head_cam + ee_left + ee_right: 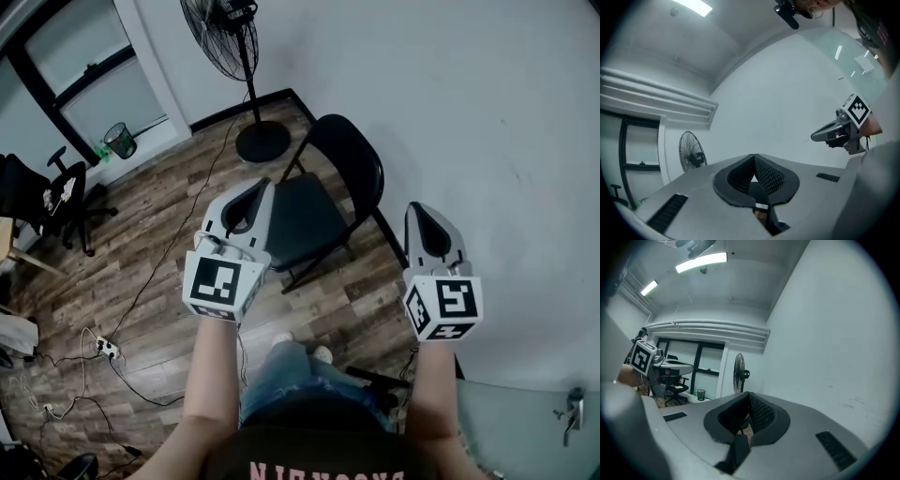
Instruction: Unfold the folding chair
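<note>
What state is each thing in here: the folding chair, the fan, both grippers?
Folding chair: unfolded, standing on its legs by the wall.
Fan: upright; running or not, cannot tell.
Left gripper: shut, empty, not on the chair.
Right gripper: shut, empty, not on the chair.

A wood-plank floor (159, 244) fills the left and centre, meeting a plain white wall (469, 112) on the right. At top centre stands a black pedestal fan (217, 37) on a round base. A dark-framed window (94, 75) sits at upper left, with a small green waste bin (120, 140) below it. A black office chair (66, 202) stands at the left edge. A white power strip (107, 349) with trailing cables lies at lower left. A glass surface (511, 422) shows at lower right.
</note>
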Tool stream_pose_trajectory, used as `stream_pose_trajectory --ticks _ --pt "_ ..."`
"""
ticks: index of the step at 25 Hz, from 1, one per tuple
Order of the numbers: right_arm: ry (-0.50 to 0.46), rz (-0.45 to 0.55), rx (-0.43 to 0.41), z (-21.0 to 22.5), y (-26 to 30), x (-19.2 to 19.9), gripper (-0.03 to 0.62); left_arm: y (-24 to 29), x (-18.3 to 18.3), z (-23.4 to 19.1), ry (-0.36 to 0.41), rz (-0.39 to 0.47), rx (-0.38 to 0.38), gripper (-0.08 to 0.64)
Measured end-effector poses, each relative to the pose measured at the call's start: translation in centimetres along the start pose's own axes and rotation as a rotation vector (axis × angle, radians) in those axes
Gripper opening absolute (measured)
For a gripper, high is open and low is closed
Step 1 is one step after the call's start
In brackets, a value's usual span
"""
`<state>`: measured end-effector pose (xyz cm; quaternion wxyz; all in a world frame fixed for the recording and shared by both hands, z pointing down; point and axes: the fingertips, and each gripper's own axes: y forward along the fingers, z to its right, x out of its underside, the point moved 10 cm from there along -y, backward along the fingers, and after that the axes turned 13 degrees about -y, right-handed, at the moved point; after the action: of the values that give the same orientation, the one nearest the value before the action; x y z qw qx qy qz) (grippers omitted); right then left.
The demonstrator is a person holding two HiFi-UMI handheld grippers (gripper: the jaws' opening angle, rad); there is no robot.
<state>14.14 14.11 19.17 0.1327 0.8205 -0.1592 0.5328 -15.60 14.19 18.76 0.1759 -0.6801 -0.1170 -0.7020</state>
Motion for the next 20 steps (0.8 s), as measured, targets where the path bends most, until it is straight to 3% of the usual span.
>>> stream_pose_trajectory --ticks 10,20 --pt "-0.062 0.069 0.044 -0.1 1.1 -3.6 0.002 0.6 -2.1 -3.1 -0.012 0.04 -0.009 0.002" --pt "-0.148 0.084 0.08 -0.6 2.0 -5.0 0.0 0.6 -2.4 -4.7 0.057 0.065 -0.036 0.002"
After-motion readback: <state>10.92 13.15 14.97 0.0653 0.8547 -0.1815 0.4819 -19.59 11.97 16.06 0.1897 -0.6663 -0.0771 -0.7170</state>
